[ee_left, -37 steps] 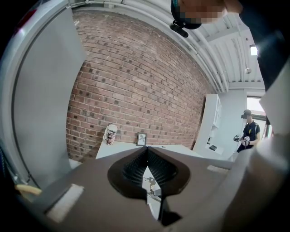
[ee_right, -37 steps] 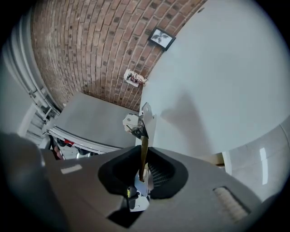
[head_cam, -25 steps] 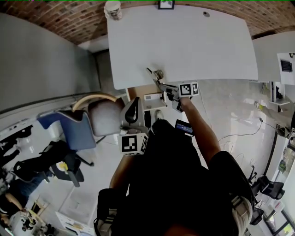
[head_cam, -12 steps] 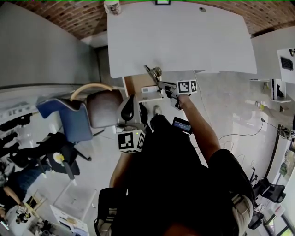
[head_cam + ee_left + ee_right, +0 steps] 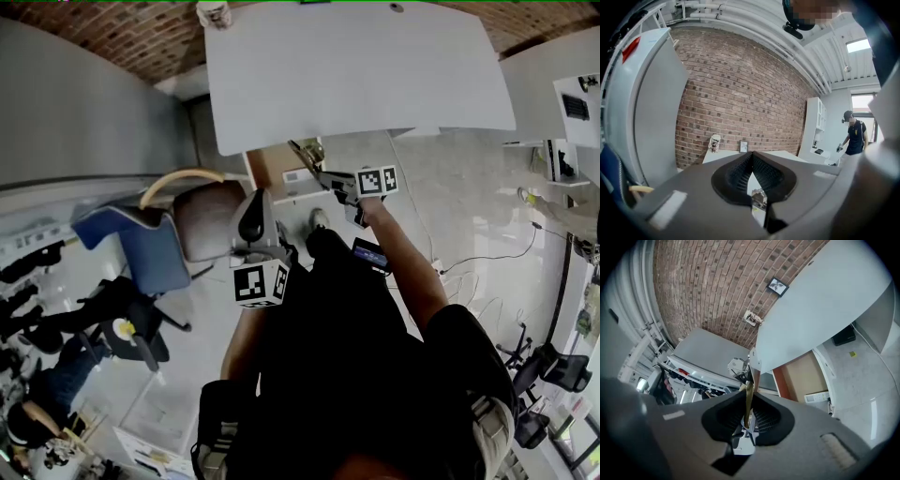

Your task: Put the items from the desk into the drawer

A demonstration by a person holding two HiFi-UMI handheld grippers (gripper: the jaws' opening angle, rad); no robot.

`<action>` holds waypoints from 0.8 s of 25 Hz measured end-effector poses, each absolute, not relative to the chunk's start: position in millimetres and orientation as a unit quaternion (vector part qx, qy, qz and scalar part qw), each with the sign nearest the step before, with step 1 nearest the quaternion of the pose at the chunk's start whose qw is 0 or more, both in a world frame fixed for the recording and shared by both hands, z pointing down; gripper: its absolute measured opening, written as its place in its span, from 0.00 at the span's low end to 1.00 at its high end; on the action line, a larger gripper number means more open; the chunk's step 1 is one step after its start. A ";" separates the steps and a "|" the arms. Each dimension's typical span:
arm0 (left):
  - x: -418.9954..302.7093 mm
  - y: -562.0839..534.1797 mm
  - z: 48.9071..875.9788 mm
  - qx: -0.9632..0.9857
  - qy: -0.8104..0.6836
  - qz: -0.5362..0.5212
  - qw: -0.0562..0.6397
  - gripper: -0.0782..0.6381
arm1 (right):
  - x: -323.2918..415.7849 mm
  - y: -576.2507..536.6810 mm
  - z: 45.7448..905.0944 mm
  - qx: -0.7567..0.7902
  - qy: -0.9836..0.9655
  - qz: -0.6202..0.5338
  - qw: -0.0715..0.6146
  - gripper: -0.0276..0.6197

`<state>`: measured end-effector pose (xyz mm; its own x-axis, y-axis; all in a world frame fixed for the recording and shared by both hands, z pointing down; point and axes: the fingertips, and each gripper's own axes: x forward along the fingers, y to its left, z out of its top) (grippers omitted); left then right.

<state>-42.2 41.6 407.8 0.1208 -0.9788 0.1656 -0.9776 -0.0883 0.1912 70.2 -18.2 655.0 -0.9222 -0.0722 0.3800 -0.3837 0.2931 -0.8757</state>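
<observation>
Below the near edge of the bench (image 5: 356, 75), at the upper middle of the head view, my right claw (image 5: 749, 403) is clamped on a thin brown strip (image 5: 750, 380) with a metal end (image 5: 737, 366). The strip stands up out of the jaws. Its metal end shows right at the bench edge, against the upper right corner of the open drawer (image 5: 277, 165), whose brown inside lies just left of my claw. My left claw (image 5: 751, 161) sits lower in the head view, beside the chair (image 5: 211, 220), its jaws closed together on nothing. A cup (image 5: 214, 13) stands at the bench's far left corner, and a small picture frame (image 5: 743, 146) stands by the brick wall (image 5: 740, 93). A person (image 5: 854, 136) in dark clothes stands at the right of the left claw's view.
</observation>
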 end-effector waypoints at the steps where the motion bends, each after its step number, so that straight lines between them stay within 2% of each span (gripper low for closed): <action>1: -43.9 40.1 408.4 0.739 -0.660 -0.002 0.131 0.14 | 70.0 -15.9 656.3 0.147 -0.791 0.577 0.136 0.12; 20: -62.3 44.6 448.7 0.779 -0.605 0.026 0.166 0.14 | 79.5 33.7 737.4 0.230 -0.726 0.633 0.141 0.12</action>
<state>-62.3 44.6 448.7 0.2677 -0.9327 0.2416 -0.9502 -0.2141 0.2266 79.5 33.7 737.4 -0.8547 -0.1562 0.4952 -0.5118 0.0935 -0.8540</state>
